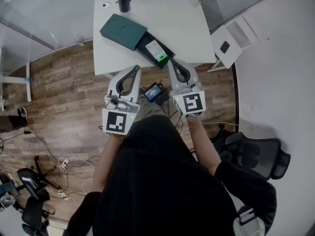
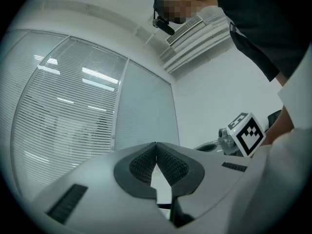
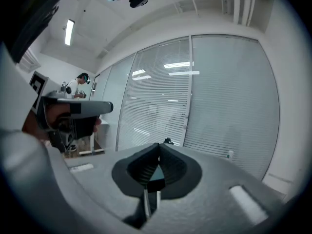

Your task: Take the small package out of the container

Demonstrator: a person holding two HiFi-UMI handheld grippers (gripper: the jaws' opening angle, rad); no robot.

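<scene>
- The small package [image 1: 156, 49] lies in the open end of the dark green container [image 1: 123, 31] on the white counter [image 1: 182, 23]. Nothing has been taken out yet.
- The left gripper [image 1: 135, 69] hangs at the counter's near edge, well short of the package. Its fingers [image 2: 142, 165] are pressed together on nothing.
- The right gripper [image 1: 173, 63] is just beside the container's open end. Its fingers [image 3: 141, 167] are also closed and empty.
- By my reckoning the whole job is left: spread the fingers, reach in, pinch the package and carry it clear.
</scene>
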